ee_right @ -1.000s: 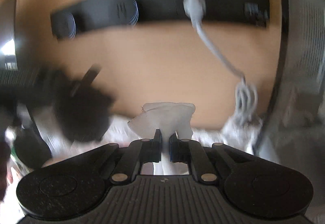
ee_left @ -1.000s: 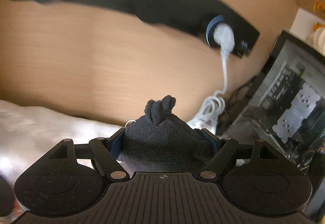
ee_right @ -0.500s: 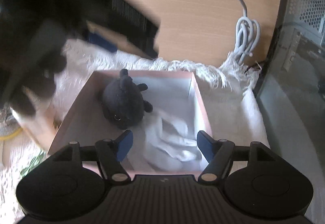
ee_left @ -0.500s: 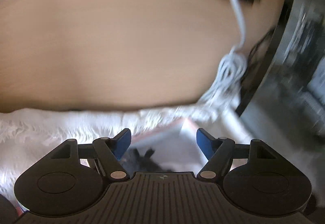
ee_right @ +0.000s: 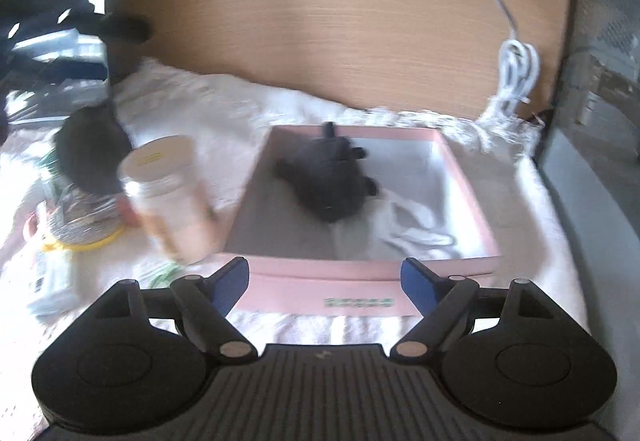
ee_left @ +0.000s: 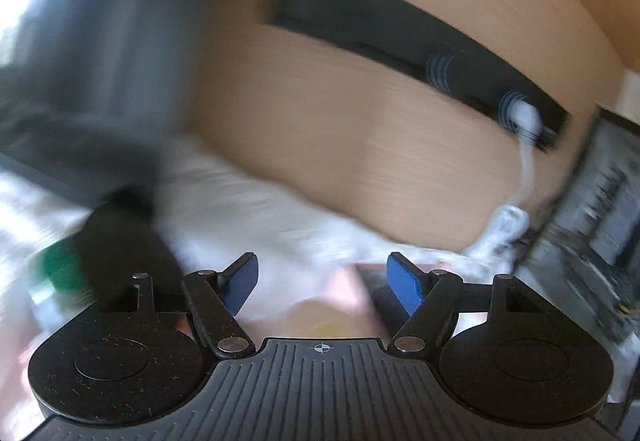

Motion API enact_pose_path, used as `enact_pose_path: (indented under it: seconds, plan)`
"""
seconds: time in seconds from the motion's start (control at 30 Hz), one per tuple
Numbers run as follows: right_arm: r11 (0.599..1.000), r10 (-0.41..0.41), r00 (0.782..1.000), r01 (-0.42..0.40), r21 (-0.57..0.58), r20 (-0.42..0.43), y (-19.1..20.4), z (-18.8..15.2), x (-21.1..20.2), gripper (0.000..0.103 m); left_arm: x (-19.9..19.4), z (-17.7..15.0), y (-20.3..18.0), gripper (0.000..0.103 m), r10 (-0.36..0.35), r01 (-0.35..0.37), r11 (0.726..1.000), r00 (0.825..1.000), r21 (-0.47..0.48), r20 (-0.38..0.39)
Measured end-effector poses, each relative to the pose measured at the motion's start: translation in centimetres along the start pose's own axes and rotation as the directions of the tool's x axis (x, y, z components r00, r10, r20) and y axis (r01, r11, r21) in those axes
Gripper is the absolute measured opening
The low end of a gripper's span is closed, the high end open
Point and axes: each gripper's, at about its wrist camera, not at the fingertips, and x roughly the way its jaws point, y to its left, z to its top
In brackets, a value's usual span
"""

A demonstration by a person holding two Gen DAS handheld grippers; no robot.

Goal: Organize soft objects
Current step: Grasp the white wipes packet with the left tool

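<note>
A dark grey plush toy [ee_right: 328,177] and a crumpled white cloth [ee_right: 416,227] are seen inside the shallow pink cardboard box [ee_right: 320,293]. Nothing is held by the wide-spread left gripper [ee_left: 322,283]; the empty right gripper [ee_right: 322,285] is opening.

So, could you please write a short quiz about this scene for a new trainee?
1. True or false: the dark plush toy lies inside the pink box.
2. What lies beside the toy in the box? A) white cloth B) a green bottle C) a book
3. Does the right gripper hold anything?

Key: 1 true. 2 A, the white cloth. 3 No; its jaws are opening with nothing between them.
</note>
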Motion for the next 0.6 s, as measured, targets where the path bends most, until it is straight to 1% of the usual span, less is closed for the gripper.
enact_pose_path:
  seconds: [0.03,0.1,0.2,0.27,0.3,0.33,0.4,0.43,0.5,0.6]
  plan:
    - [1.000,0.012,1.000,-0.012,-0.017,-0.008,0.7,-0.1,0.2,0.085,-1.3,-0.5,1.8,0.077,0.043,-0.043,0.998,0.999,-0.036,0.006]
    - [0.998,0.036,0.999,-0.037,-0.046,-0.032,2.1,-0.2,0.6,0.085,-3.6,-1.8,5.3,0.077,0.123,-0.121,0.986,0.992,-0.114,0.013]
    - [0.991,0.087,0.993,-0.094,-0.091,-0.079,4.3,-0.5,1.6,0.085,-6.5,-3.9,10.1,0.076,0.243,-0.237,0.944,0.970,-0.231,0.000]
    - [0.984,0.113,0.988,-0.126,-0.130,-0.105,5.8,-0.7,2.1,0.085,-8.0,-5.2,12.6,0.076,0.287,-0.281,0.919,0.958,-0.275,-0.019]
    - [0.978,0.124,0.985,-0.142,-0.156,-0.117,6.5,-0.9,2.4,0.085,-8.4,-5.7,13.4,0.076,0.294,-0.292,0.914,0.955,-0.283,-0.034]
    - [0.972,0.132,0.983,-0.153,-0.180,-0.126,7.2,-1.1,2.6,0.085,-8.6,-6.3,14.3,0.076,0.290,-0.297,0.909,0.955,-0.293,-0.067]
    - [0.956,0.138,0.981,-0.168,-0.239,-0.140,8.5,-1.6,2.9,0.085,-8.0,-7.5,14.8,0.076,0.270,-0.298,0.896,0.954,-0.331,-0.130]
    - [0.947,0.136,0.980,-0.171,-0.273,-0.142,9.1,-2.0,2.9,0.085,-7.8,-8.1,15.0,0.076,0.265,-0.298,0.888,0.954,-0.351,-0.142]
    - [0.931,0.130,0.982,-0.168,-0.325,-0.134,9.8,-2.6,2.7,0.085,-7.1,-8.8,14.4,0.076,0.260,-0.299,0.889,0.953,-0.348,-0.155]
    - [0.913,0.121,0.985,-0.158,-0.377,-0.120,10.1,-3.4,2.4,0.085,-5.2,-9.4,12.6,0.076,0.224,-0.280,0.904,0.954,-0.323,-0.200]
